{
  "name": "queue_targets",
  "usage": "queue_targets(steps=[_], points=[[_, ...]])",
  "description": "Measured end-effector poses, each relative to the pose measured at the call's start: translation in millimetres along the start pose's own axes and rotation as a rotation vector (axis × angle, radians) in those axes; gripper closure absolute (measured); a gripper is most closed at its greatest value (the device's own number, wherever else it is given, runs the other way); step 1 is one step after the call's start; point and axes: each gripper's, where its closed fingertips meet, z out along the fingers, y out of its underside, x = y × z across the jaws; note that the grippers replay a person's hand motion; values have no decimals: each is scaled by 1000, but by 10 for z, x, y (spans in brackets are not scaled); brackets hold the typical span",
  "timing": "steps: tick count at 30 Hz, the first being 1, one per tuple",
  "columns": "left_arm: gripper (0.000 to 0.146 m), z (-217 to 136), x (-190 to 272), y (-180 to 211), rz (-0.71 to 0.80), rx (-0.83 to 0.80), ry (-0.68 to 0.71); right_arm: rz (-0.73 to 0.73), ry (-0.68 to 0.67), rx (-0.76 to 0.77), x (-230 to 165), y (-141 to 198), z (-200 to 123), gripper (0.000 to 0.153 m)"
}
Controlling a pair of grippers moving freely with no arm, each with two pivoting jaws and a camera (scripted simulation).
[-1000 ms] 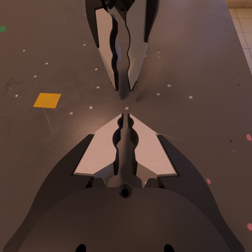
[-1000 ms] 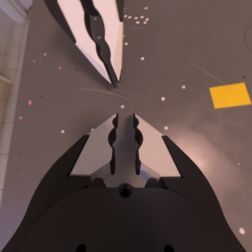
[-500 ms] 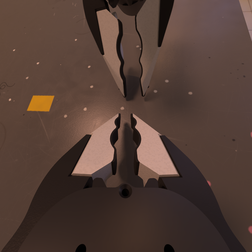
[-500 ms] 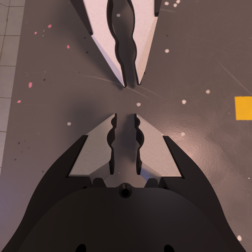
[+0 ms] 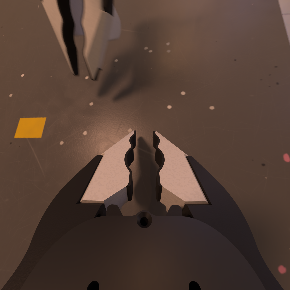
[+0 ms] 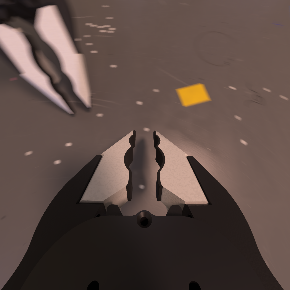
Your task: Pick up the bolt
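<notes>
Left gripper (image 5: 144, 131) parted, nothing between its fingers — same for the right gripper (image 6: 144, 131), spread and empty. Both hover over the dark speckled table (image 5: 219, 141), tips facing each other, a yellow square (image 5: 30, 127) off to one side. The bolt — not visible in either view.

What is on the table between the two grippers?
In the left wrist view, only bare table, a few pale specks and a shadow lie between the left gripper and the right gripper. No bolt shows there.
</notes>
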Motion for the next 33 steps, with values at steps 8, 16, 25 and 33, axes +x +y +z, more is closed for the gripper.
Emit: queue_targets(steps=[8, 16, 25, 33], points=[[140, -24, -130, 101, 51, -59, -81, 227, 346, 118, 886, 183, -222, 130], [125, -528, -603, -119, -165, 253, -246, 251, 706, 363, 1284, -219, -1471, 130], [118, -718, -839, -143, -319, 408, -280, 631, 927, -42, 2241, 1440, -2823, 128], [118, -610, -862, -92, -300, 375, -301, 846, 769, -180, 2679, 2386, -2366, 136]])
